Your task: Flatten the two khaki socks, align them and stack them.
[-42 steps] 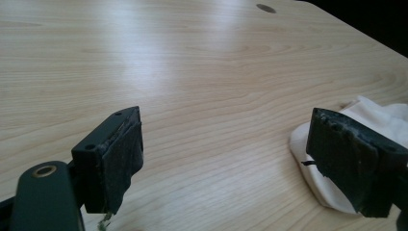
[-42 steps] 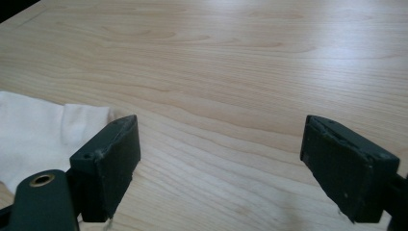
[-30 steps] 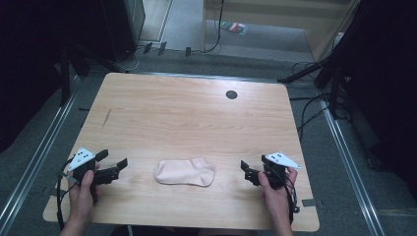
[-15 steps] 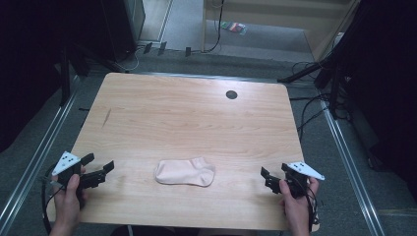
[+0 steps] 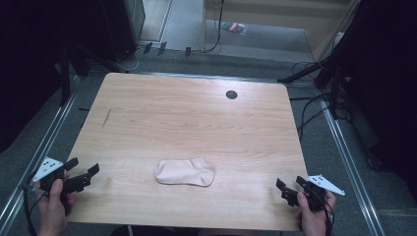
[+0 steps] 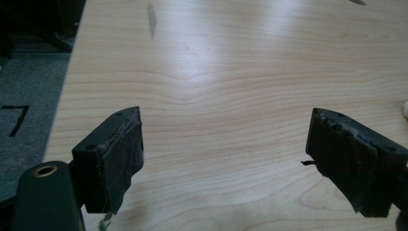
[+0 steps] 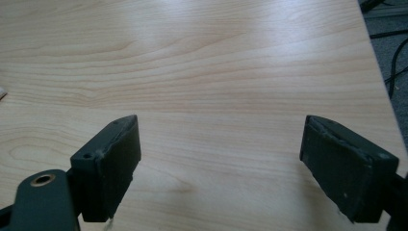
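Both of my hands have drawn apart since the earlier frames, out from either side of the sock toward the near corners of the table. From the high view I see the left tongs (image 5: 87, 173) at the near left corner, held in my left hand (image 5: 53, 206), jaws pointing in toward the middle and spread wide with nothing between them. In the left gripper view those jaws stand far apart over bare wood, and a sliver of the sock (image 6: 405, 110) shows at the right edge. My right tongs (image 5: 286, 191) sit at the near right corner in my right hand (image 5: 312, 219), jaws likewise wide apart and empty; the right gripper view shows only wood grain between them, with the table's edge and grey floor (image 7: 392, 48) beyond to the right. The sock (image 5: 185, 172), pale pink, lies flat on the table (image 5: 187, 118) near its front edge, roughly midway between the two tongs and well apart from each, toe to the left and cuff to the right. A small dark round hole (image 5: 231, 94) marks the far part of the table, and a thin dark streak (image 5: 106, 118) lies toward its left side.
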The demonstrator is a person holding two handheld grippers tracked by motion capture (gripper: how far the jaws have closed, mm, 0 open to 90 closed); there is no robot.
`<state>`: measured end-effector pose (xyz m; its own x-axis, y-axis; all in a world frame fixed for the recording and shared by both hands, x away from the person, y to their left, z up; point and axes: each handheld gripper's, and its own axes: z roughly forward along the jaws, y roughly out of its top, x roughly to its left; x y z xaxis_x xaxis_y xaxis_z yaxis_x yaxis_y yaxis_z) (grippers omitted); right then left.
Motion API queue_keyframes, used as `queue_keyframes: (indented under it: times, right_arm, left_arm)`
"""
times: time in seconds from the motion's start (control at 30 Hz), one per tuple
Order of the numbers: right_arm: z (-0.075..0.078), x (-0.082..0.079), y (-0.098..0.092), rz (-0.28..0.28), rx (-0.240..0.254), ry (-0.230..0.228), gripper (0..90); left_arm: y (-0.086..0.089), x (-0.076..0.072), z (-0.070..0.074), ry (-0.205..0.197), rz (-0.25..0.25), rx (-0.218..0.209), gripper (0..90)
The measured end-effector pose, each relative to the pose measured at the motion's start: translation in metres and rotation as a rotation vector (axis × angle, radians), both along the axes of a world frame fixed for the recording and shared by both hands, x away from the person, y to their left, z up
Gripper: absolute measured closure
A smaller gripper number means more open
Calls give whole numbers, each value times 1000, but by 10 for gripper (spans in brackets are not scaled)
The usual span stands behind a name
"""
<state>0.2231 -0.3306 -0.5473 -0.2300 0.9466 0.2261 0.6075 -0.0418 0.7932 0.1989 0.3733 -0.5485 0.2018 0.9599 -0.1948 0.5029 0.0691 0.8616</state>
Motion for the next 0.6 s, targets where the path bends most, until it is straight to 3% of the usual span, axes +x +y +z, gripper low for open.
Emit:
queue_keyframes:
  times: [0.17, 0.23, 0.37, 0.6]
  right_arm:
    - [-2, -8, -12, -15, 8, -12, 143]
    - [-2, -10, -15, -20, 13, -17, 143]
    - [-2, -15, -20, -32, 12, -23, 143]
    - [-2, -14, -19, -13, 19, -14, 143]
  left_arm:
    - [12, -7, -1, 5, 28, 2, 136]
    - [15, -9, -2, 3, 31, -27, 136]
    - [14, -12, -3, 6, 28, -9, 136]
    - [14, -9, -5, 12, 29, -23, 136]
